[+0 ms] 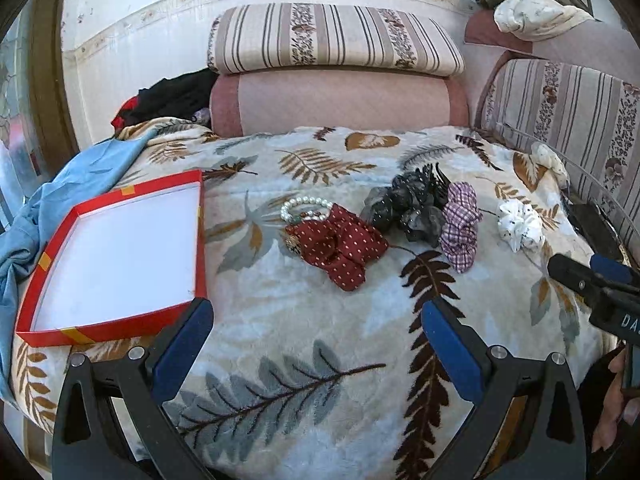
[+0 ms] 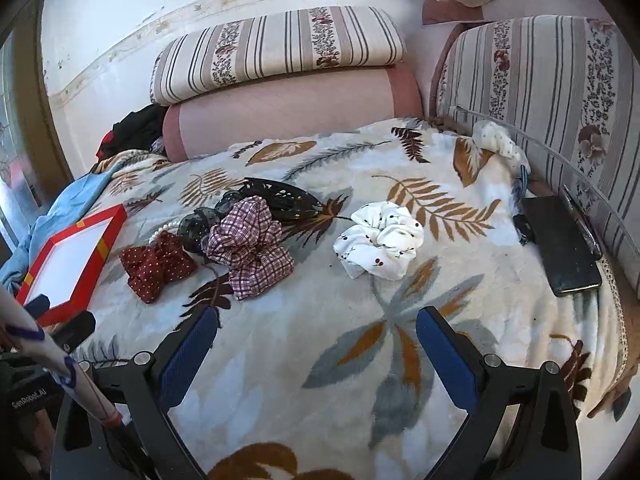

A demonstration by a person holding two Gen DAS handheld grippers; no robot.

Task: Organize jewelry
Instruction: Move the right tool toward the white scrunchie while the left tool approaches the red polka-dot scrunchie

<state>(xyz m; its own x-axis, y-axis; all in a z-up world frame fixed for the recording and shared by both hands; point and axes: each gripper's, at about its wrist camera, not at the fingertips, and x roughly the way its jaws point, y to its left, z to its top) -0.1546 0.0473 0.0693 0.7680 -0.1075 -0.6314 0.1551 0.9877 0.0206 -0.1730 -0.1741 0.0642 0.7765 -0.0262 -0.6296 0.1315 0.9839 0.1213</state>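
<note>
On the leaf-print blanket (image 1: 304,360) lies a row of accessories: a pearl bracelet (image 1: 306,207), a dark red dotted bow (image 1: 340,250), a grey-black scrunchie with a black claw clip (image 1: 412,204), a purple checked scrunchie (image 1: 460,226) and a white dotted scrunchie (image 1: 520,224). An open red box with a white inside (image 1: 116,260) sits at the left. My left gripper (image 1: 318,320) is open, hovering in front of the bow. My right gripper (image 2: 318,328) is open, short of the white scrunchie (image 2: 380,240) and the checked scrunchie (image 2: 250,248).
A black phone (image 2: 564,244) and a pen lie at the blanket's right edge beside a striped cushion (image 2: 540,92). Another white scrunchie (image 2: 498,140) rests near it. Pink bolster (image 1: 336,100) and striped cushion stand behind. Blue cloth (image 1: 60,200) hangs at the left.
</note>
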